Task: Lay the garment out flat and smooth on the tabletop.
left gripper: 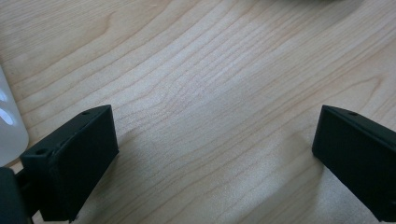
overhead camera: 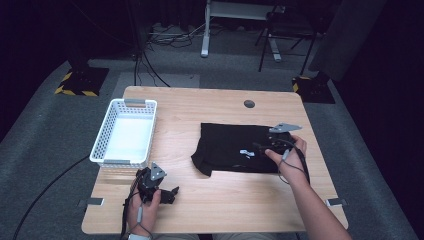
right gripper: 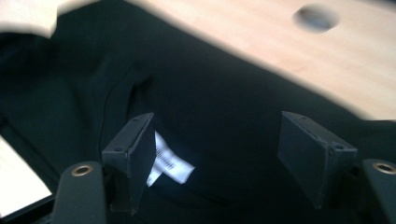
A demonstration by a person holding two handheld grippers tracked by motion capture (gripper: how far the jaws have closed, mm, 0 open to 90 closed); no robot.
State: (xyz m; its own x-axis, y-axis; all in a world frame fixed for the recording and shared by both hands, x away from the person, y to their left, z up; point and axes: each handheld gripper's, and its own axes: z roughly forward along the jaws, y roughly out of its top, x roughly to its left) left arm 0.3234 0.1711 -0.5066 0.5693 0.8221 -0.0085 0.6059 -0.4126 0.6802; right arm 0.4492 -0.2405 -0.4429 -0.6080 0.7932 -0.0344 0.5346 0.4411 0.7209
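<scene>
Here, line by line:

Garment: a black garment (overhead camera: 235, 148) lies partly folded on the table (overhead camera: 225, 200), directly under and ahead of the right gripper's jaws; a seam or fold runs up beyond the left-hand jaw in the right gripper view.

Label: a small white tag (right gripper: 169, 165) sits on the cloth just beside the inner face of that same jaw, between the two jaws but touching neither, as far as I can tell.

Right gripper (overhead camera: 264, 148): jaws spread wide over the cloth, holding nothing; it hovers at the garment's right part.

Left gripper (overhead camera: 172, 194): jaws wide apart too, with bare wood between them; it rests low near the person's edge of the table, well apart from the garment.

Basket: a white basket (overhead camera: 101, 137) stands beyond the left gripper, empty; its pale wall just shows beside one jaw in the left gripper view.

Progress: the garment looks partway folded, edges uneven at its near left corner. By my judgement, a grasp, more folding and perhaps a move to the basket remain.
</scene>
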